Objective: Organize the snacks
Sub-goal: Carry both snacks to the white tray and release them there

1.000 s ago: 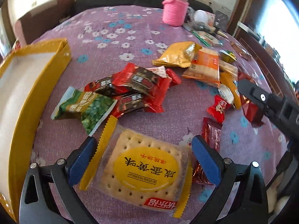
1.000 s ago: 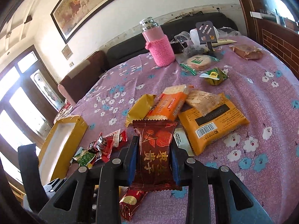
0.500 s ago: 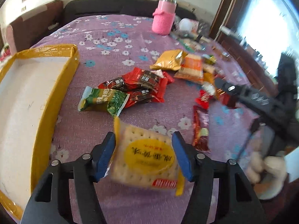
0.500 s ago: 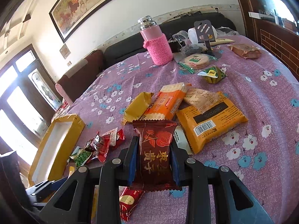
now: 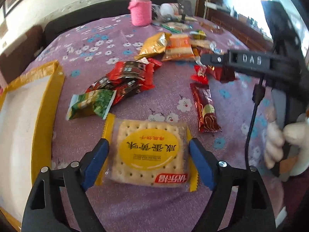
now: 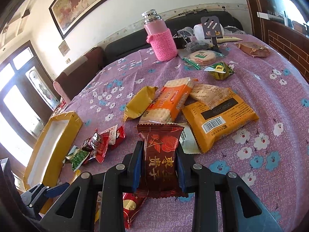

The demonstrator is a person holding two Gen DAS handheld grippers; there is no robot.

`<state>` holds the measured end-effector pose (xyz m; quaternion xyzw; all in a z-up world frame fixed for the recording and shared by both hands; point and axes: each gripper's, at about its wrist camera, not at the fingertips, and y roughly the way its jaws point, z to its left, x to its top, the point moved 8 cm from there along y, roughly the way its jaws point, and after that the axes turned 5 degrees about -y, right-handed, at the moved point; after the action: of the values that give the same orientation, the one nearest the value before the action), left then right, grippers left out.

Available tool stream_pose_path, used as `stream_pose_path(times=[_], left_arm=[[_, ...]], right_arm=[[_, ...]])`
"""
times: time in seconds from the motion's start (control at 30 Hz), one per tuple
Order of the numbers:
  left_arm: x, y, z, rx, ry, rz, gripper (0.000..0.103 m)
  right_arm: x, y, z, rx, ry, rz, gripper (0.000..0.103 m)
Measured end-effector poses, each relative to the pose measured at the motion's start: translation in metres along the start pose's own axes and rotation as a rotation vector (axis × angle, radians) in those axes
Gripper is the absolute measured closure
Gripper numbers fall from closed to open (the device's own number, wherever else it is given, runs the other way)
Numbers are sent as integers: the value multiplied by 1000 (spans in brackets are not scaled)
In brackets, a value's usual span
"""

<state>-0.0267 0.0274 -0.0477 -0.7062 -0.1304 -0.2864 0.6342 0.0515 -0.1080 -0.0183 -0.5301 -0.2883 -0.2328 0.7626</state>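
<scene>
Cracker packet (image 5: 148,150), clear wrap with yellow ends and a yellow oval label: between the blue pads of the left gripper (image 5: 148,154), both pads against its sides, so clamped. Possibly lifted off the purple floral tablecloth (image 5: 108,44); contact not clear from this angle.

Dark red jujube snack packet (image 6: 161,158): pinched upright in the right gripper (image 6: 159,166), above the cloth.

Yellow-edged cardboard box (image 5: 21,119), white inside: at the left table edge.

Loose on the cloth: green pea packet (image 5: 90,104) touching a heap of red candy wrappers (image 5: 127,79); brown chocolate bar wrapper (image 5: 205,110); orange cracker pack (image 6: 170,102) beside a gold pouch (image 6: 140,102) and an orange barcoded packet (image 6: 220,116).

Pink knit-sleeved bottle (image 6: 161,38): upright at the far side.
</scene>
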Motion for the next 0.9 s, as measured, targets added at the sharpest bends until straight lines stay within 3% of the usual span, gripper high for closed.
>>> stream_pose_path(times=[0.1, 0.2, 0.3, 0.43, 0.6, 0.73, 0.9], left_arm=[[3, 5, 0, 11, 5, 8, 18], [7, 2, 6, 6, -29, -4, 33], [4, -4, 10, 21, -60, -17, 34], [7, -27, 23, -22, -134, -55, 34], [14, -77, 69, -66, -273, -156, 34], [7, -109, 124, 2, -355, -224, 34], [-19, -115, 196, 122, -464, -229, 34]], right_arm=[[0, 1, 1, 7, -4, 4, 71], [0, 2, 1, 9, -7, 6, 71], [-1, 3, 0, 10, 0, 7, 71], [0, 2, 2, 12, -6, -2, 71], [5, -13, 19, 23, -44, -47, 71], [4, -30, 65, 95, -102, -40, 72], [-3, -39, 161, 237, -237, 6, 72]])
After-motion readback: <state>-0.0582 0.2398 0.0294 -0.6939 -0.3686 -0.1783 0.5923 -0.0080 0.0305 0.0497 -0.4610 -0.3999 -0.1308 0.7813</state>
